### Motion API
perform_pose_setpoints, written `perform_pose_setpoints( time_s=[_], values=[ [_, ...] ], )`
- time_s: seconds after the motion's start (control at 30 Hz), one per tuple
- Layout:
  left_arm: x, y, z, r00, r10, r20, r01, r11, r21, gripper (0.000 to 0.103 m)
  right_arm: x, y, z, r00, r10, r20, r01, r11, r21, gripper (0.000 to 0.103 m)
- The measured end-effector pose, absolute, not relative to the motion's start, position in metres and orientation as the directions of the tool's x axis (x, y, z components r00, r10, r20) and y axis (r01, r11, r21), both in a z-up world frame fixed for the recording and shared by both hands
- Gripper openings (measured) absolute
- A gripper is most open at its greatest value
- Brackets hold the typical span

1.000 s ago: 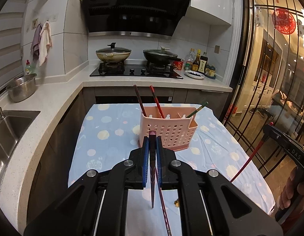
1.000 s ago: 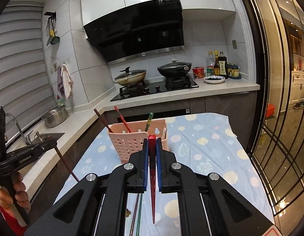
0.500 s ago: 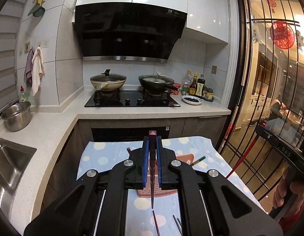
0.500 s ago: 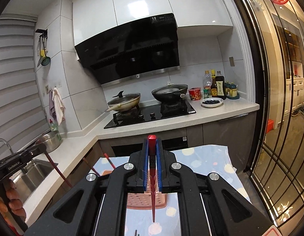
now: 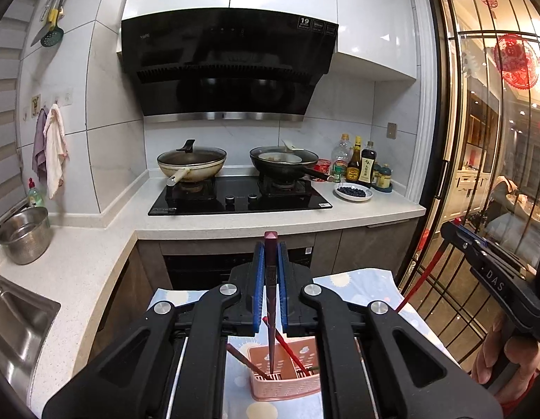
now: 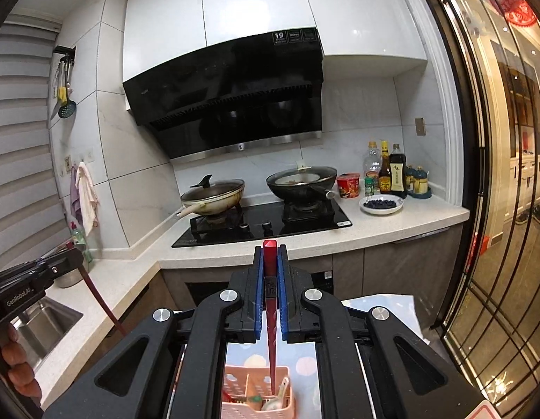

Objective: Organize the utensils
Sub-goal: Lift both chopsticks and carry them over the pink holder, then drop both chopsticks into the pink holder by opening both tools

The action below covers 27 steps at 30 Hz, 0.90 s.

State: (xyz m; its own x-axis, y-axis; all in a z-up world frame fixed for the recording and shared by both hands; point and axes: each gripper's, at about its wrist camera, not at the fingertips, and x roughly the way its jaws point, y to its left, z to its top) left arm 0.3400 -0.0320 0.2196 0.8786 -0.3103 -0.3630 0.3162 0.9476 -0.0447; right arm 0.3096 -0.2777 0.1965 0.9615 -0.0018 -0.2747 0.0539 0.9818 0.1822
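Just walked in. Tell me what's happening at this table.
A person is sorting chopsticks into a pink basket on a cloth-covered table, a handheld gripper in each hand. The left gripper is shut on a dark maroon chopstick, held upright, tip down over the basket. The right gripper is shut on a red chopstick, also pointing down over it. Other chopsticks already stand inside. Neither has been released.

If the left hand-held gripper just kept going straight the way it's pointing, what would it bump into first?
Probably the counter edge below the stove, though depth is unclear. The left hand-held gripper points level across the kitchen; the dark chopstick it clamps hangs down into the pink basket.
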Motion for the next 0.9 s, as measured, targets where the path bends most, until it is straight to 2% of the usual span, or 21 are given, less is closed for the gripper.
perform_pose_setpoints(
  time_s=[0.5,0.53,0.6,0.67,0.8,0.9],
  values=[
    [0.372,-0.034,0.176,0.844,-0.284,-0.456,0.295,0.954,-0.048,0.008,0.352,-0.253,0.136,0.910,0.031,-0.414,0.030,0.990,0.140,0.008],
    [0.372,-0.034,0.175,0.844,-0.274,-0.460,0.285,0.957,-0.047,0.010,0.352,-0.252,0.134,0.912,0.024,-0.410,0.035,0.990,0.137,0.011],
    [0.372,-0.031,0.172,0.843,-0.271,-0.464,0.277,0.959,-0.056,0.029,0.350,-0.253,0.133,0.913,0.014,-0.407,0.045,0.990,0.136,0.024],
    [0.370,-0.028,0.170,0.848,-0.258,-0.463,0.261,0.964,-0.059,0.040,0.346,-0.254,0.133,0.915,0.012,-0.404,0.048,0.989,0.139,0.025],
    [0.364,-0.021,0.170,0.852,-0.247,-0.462,0.249,0.967,-0.059,0.047,0.335,-0.255,0.135,0.917,0.008,-0.398,0.054,0.988,0.143,0.029],
    [0.358,-0.018,0.169,0.853,-0.242,-0.462,0.242,0.968,-0.060,0.048,0.327,-0.256,0.136,0.917,0.006,-0.398,0.054,0.989,0.141,0.029]
  ],
)
